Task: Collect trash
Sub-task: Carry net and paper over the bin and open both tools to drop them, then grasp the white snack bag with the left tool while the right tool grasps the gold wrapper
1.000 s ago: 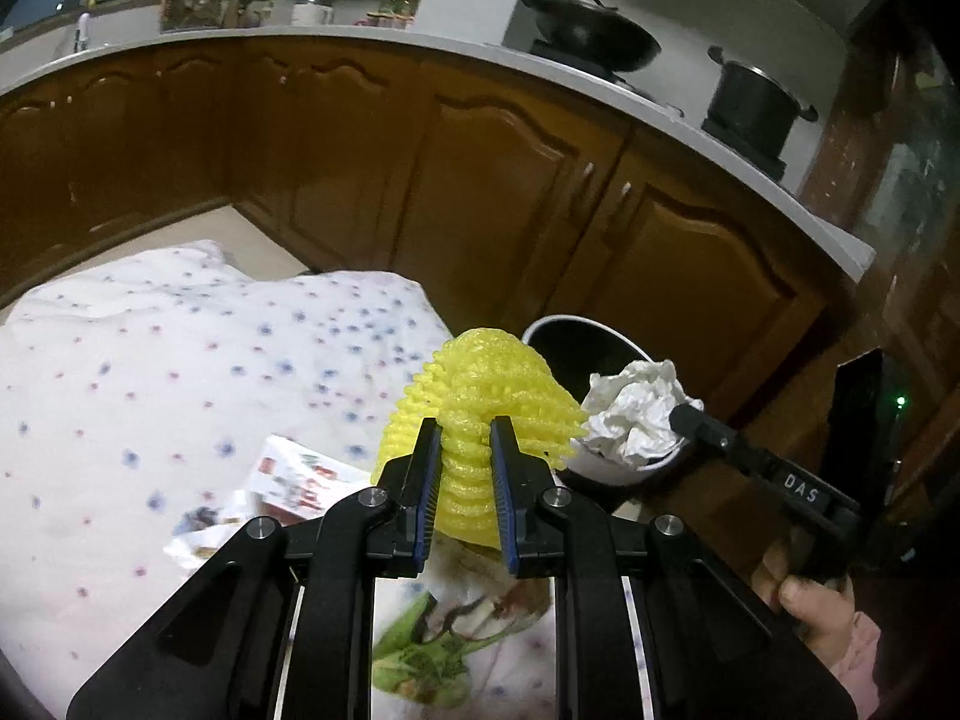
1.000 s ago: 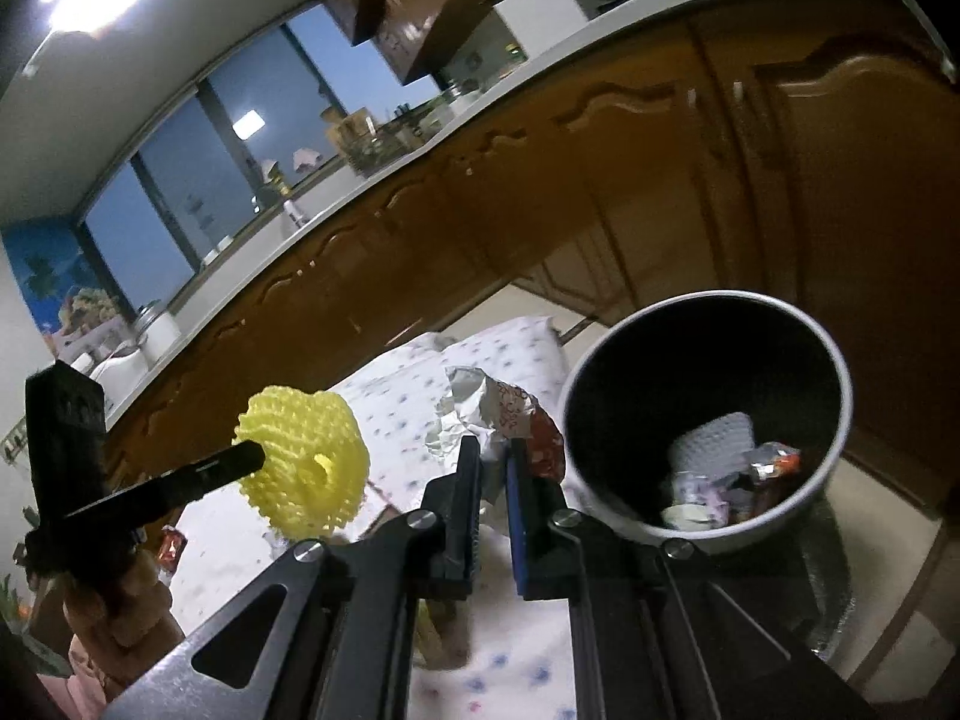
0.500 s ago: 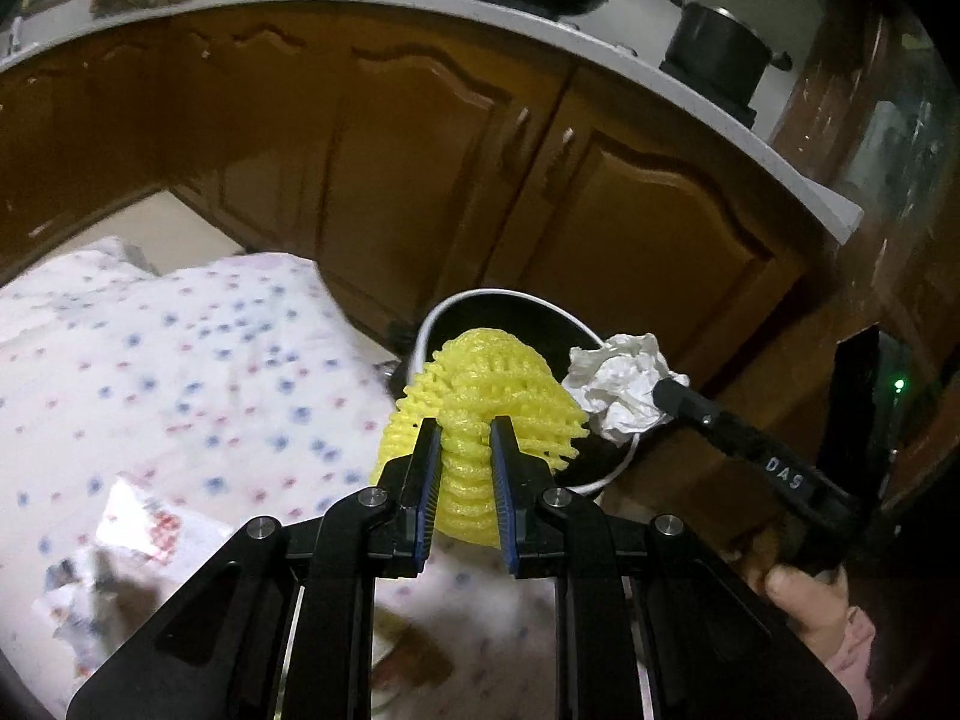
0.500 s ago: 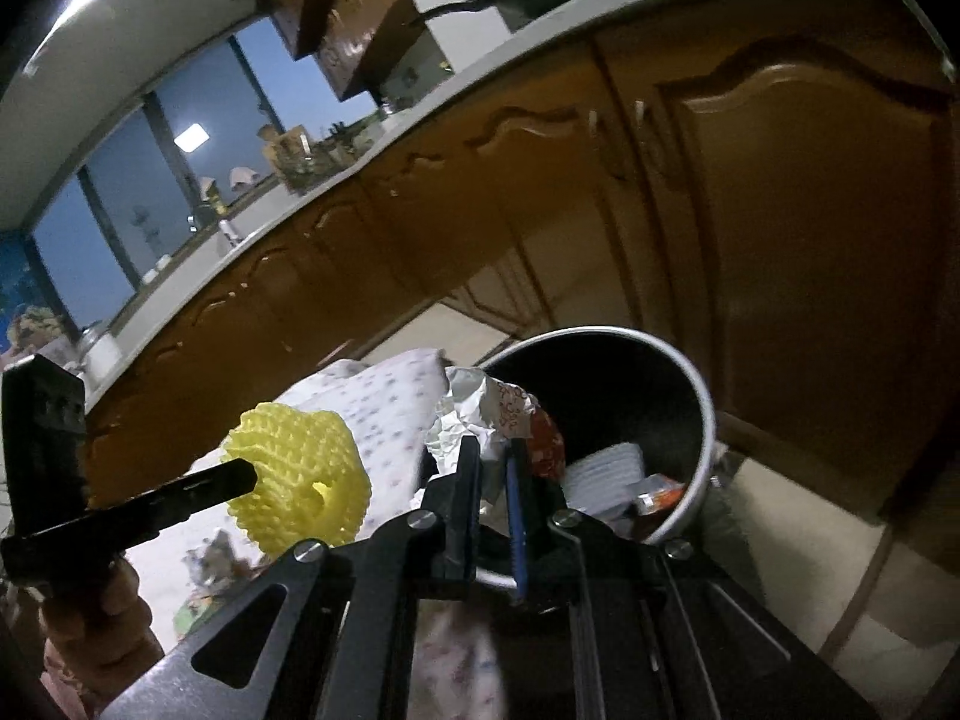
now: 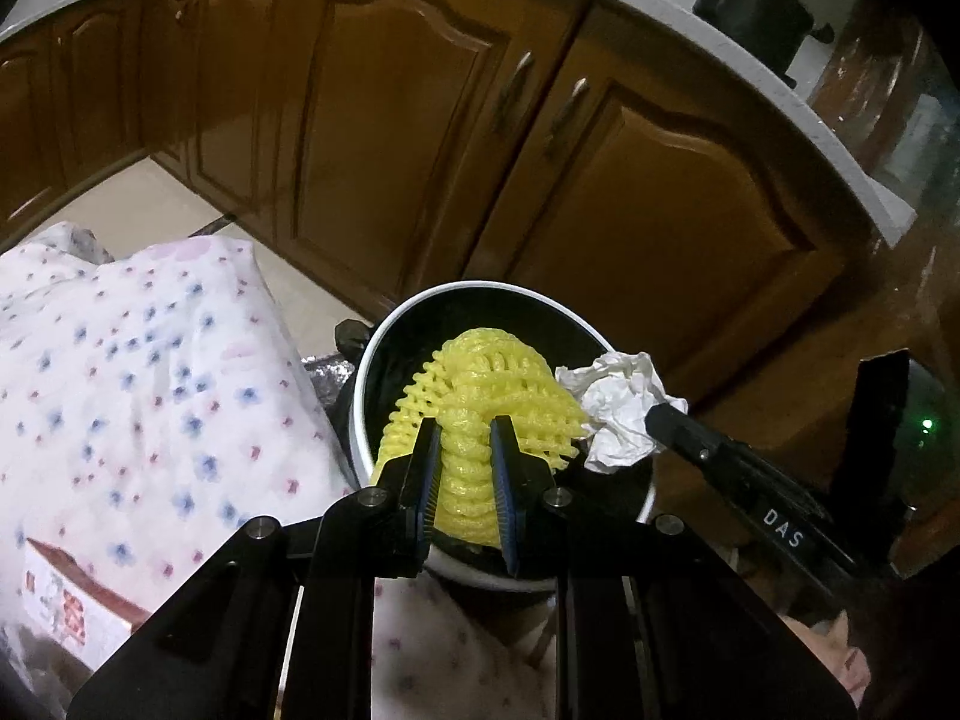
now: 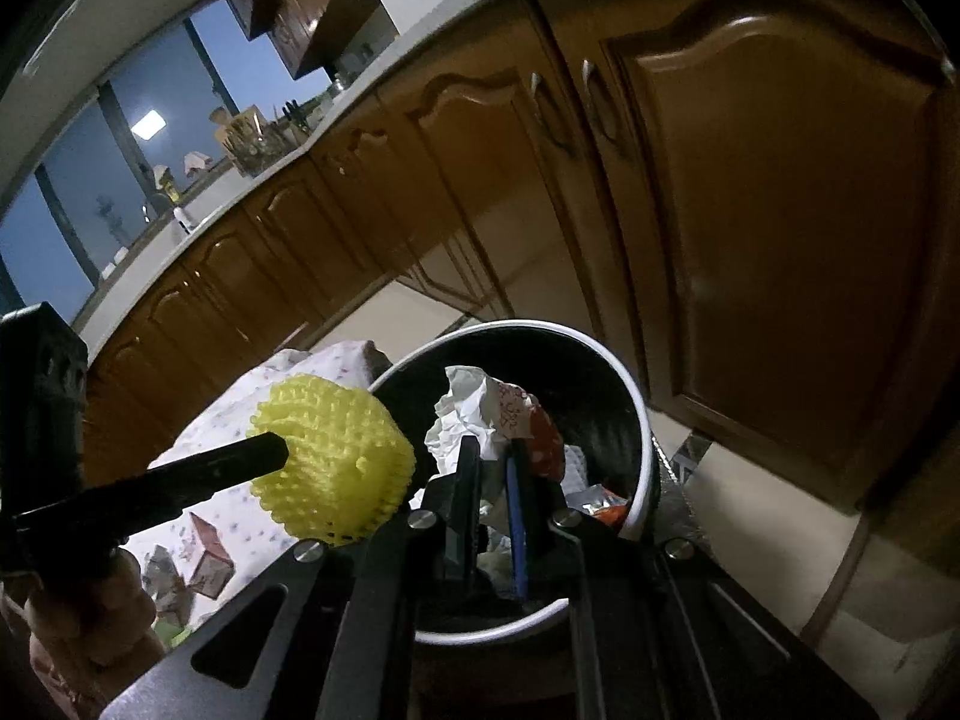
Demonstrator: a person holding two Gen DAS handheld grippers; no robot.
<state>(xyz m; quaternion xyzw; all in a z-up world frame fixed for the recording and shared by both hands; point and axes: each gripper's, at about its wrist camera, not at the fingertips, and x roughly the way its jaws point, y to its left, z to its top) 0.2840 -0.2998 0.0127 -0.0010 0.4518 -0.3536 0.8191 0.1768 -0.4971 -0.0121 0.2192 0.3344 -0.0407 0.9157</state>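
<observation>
Right gripper [image 6: 492, 474] pinches crumpled white paper with red print [image 6: 480, 414] over the round white-rimmed black bin [image 6: 639, 420]. Left gripper [image 6: 273, 456] clamps a yellow foam fruit net [image 6: 339, 462] at the bin's left rim, above the floral-cloth table edge [image 6: 240, 420]. Brown wooden cabinets [image 6: 750, 228] stand behind.

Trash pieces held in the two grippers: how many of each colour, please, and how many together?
Yellow: 1, the foam fruit net in the left gripper.
White: 1, the crumpled paper in the right gripper.
Total: 2, both over the trash bin.
</observation>
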